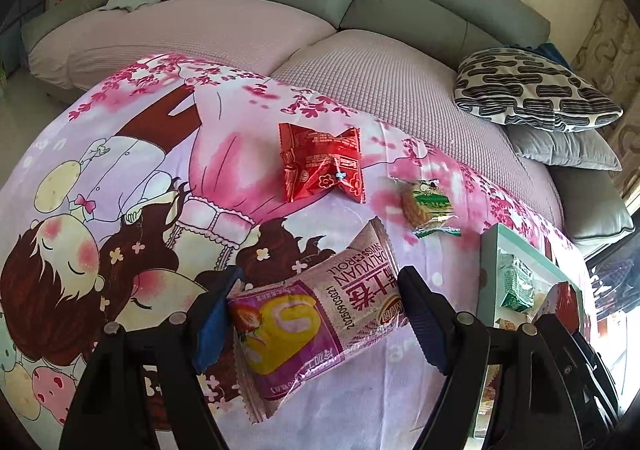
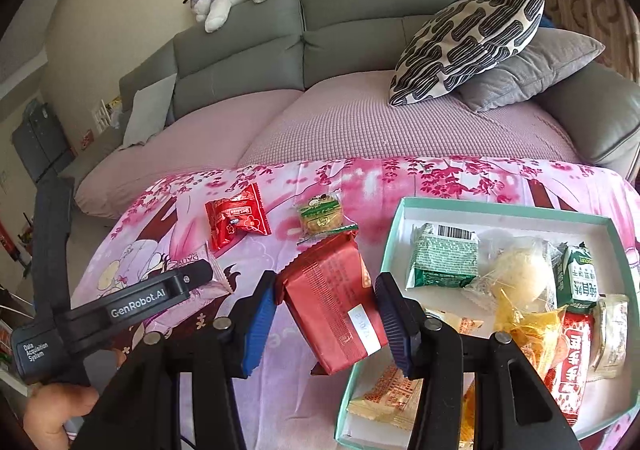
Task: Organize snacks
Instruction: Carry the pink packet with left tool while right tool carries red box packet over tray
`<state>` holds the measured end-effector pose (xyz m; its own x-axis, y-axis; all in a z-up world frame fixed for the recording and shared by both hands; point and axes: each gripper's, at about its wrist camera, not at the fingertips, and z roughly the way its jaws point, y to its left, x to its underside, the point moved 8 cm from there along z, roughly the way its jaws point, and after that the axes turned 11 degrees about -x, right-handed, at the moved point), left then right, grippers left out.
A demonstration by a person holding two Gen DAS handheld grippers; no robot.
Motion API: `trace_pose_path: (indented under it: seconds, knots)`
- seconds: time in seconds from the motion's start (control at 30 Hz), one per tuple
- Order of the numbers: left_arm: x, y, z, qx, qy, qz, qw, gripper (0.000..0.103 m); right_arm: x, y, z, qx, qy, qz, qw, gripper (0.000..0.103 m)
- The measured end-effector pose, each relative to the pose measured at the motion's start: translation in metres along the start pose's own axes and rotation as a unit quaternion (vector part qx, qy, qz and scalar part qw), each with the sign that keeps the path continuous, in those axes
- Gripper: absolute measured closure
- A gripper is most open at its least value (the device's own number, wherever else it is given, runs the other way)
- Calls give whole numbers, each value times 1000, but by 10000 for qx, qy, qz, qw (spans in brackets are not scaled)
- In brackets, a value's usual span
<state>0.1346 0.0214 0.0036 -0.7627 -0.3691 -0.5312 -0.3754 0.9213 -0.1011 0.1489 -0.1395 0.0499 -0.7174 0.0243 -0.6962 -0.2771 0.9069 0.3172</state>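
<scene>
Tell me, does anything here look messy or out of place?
Nothing is spilled or torn. Two wrapped snacks lie loose on the pink cartoon cloth, outside the teal-rimmed white box: a crinkled red foil packet and a green-and-clear wrapped biscuit.

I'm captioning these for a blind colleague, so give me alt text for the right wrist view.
The right gripper grips a red foil snack pack beside a teal box filled with wrapped snacks. A small red packet and a green-wrapped biscuit lie on the pink floral cloth behind, before a grey sofa.
</scene>
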Motion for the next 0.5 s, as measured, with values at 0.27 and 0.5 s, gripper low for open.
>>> trace_pose_path:
  seconds: [0.27,0.5]
  knots:
    - [-5,-54,-14,160,-208,493,9984,23,-15,-36,-32,187,-494,421,9977,50]
    - [-8,-124,-35,587,-412,974,9927,23,-33,-98,-91,927,-1283,898,9833,54]
